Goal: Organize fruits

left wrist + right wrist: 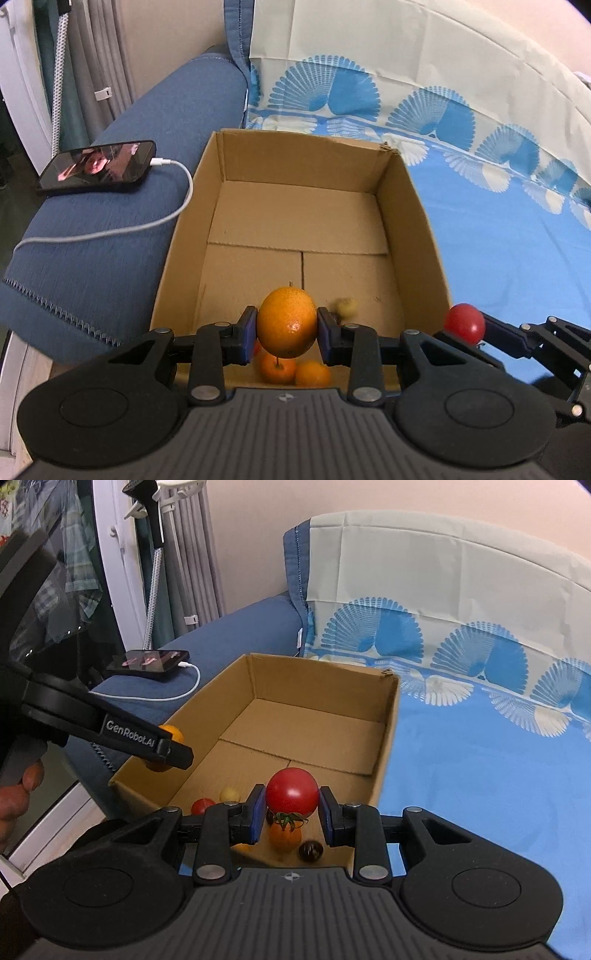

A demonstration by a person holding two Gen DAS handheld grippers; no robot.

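My left gripper [287, 326] is shut on an orange [287, 322], held over the near end of an open cardboard box [428, 236]. My right gripper [292, 810] is shut on a red tomato [292, 792] with its green stem pointing down, also above the near end of the box [388, 734]. On the box floor lie several small fruits: two oranges [279, 367], a yellowish one [347, 307], a small red one [202, 805], an orange one [284, 836] and a dark one [311, 850]. The right gripper with the tomato [464, 324] shows in the left wrist view beside the box's right wall.
The box sits on a blue patterned sheet [509, 251] over a sofa. A phone [98, 166] with a white charging cable [173, 218] lies on the blue armrest [110, 258] to the box's left. A hand [14, 797] holds the left gripper.
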